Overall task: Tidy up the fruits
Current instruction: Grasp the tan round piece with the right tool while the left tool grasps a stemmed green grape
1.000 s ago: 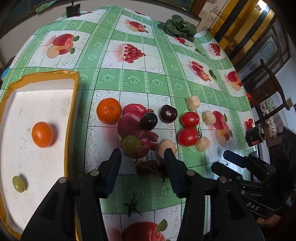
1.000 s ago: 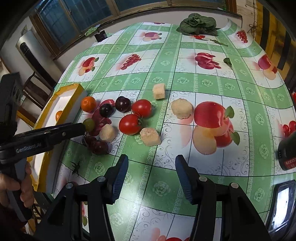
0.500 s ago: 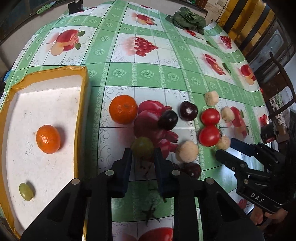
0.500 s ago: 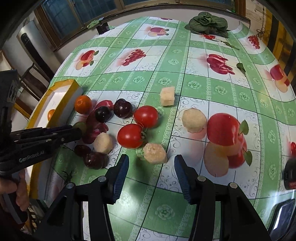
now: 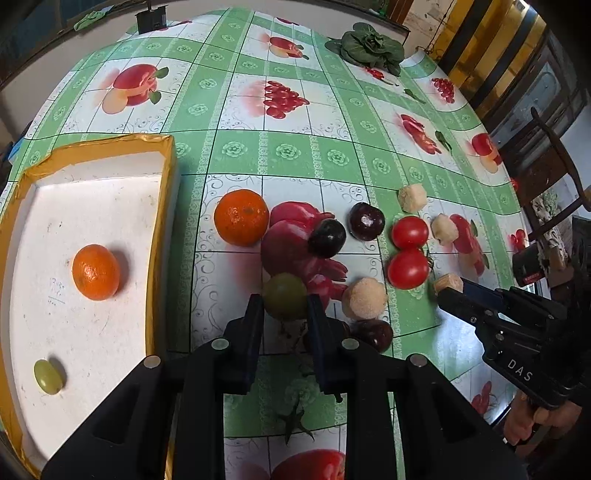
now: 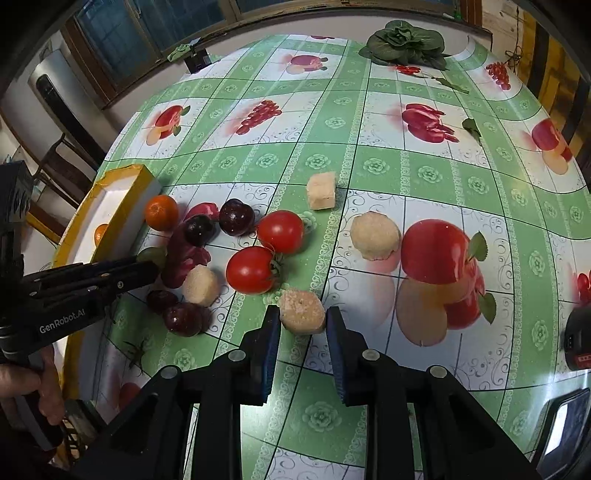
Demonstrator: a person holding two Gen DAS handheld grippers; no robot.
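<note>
My left gripper (image 5: 285, 304) is shut on a round green fruit (image 5: 284, 291) lying on the tablecloth among the loose pile. To its left, a white tray with a yellow rim (image 5: 162, 206) holds an orange (image 5: 96, 272) and a small green grape (image 5: 48, 376). My right gripper (image 6: 302, 315) has its jaws closing, and the pads press a beige chunk (image 6: 302, 308) between them. An orange (image 5: 241, 217), two tomatoes (image 6: 251, 269), dark plums (image 6: 236, 217) and more beige pieces (image 6: 375, 236) lie on the cloth.
A leafy green vegetable (image 6: 404, 42) lies at the table's far end, and a small black box (image 5: 151, 20) sits on the far edge. A black and red device (image 6: 578, 339) rests at the right edge. A wooden chair (image 5: 554, 147) stands beyond the table.
The left jaws have closed onto the green fruit. The right gripper came nearer to the beige chunk, and its jaws narrowed around it.
</note>
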